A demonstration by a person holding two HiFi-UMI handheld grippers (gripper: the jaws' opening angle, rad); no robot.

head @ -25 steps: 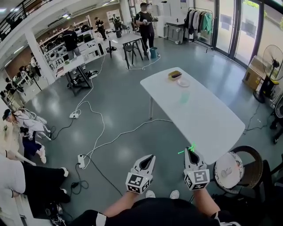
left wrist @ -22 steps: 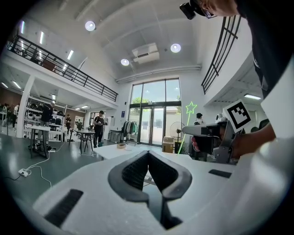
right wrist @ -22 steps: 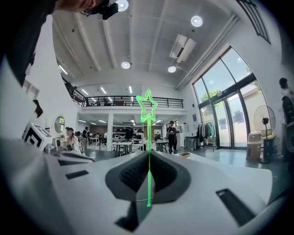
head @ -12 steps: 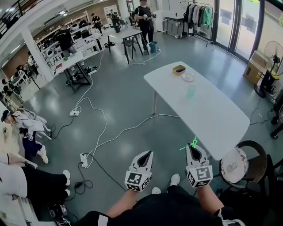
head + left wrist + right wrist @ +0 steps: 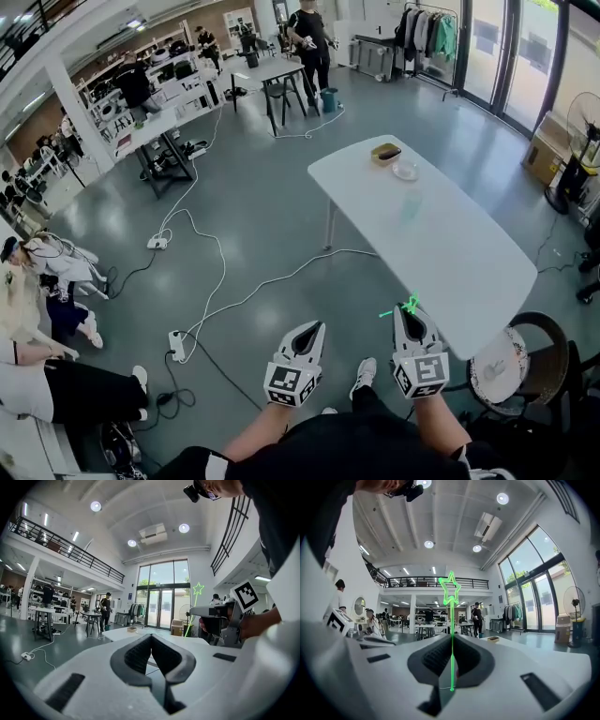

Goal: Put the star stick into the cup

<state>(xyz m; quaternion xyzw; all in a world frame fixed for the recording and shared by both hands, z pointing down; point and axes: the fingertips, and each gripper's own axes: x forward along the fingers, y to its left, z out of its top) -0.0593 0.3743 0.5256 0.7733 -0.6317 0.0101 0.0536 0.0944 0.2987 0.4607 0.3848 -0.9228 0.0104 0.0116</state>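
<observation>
Two grippers are in your hands, side by side in front of your body. Your right gripper [image 5: 409, 317] [image 5: 451, 654] is clenched on the star stick [image 5: 408, 306] [image 5: 451, 620]. The thin green shaft runs up between the dark pads, and the outlined star at its top stands clear above the jaw tips. In the right gripper view the stick stands upright and centred. In the left gripper view it [image 5: 197, 591] rises beside your right hand [image 5: 255, 623].

Your left gripper [image 5: 312, 330] [image 5: 152, 649] has its jaws drawn together with nothing between them. It is apart from the right one and touches no object.

In the head view the star tip lies just beside the near end of the white table [image 5: 473, 272], not touching it. The cup [image 5: 411, 205], pale green and translucent, stands upright on the table's farther half, well apart from the stick. Beyond it sit a small white plate [image 5: 405, 171] and a shallow tan tray [image 5: 385, 153], close to each other near the far end.

A round cushioned chair [image 5: 494, 364] stands at the table's near right. White cables [image 5: 217, 281] and a power strip [image 5: 175, 343] lie on the grey floor to your left. One person [image 5: 310, 37] stands at a distant workbench.
</observation>
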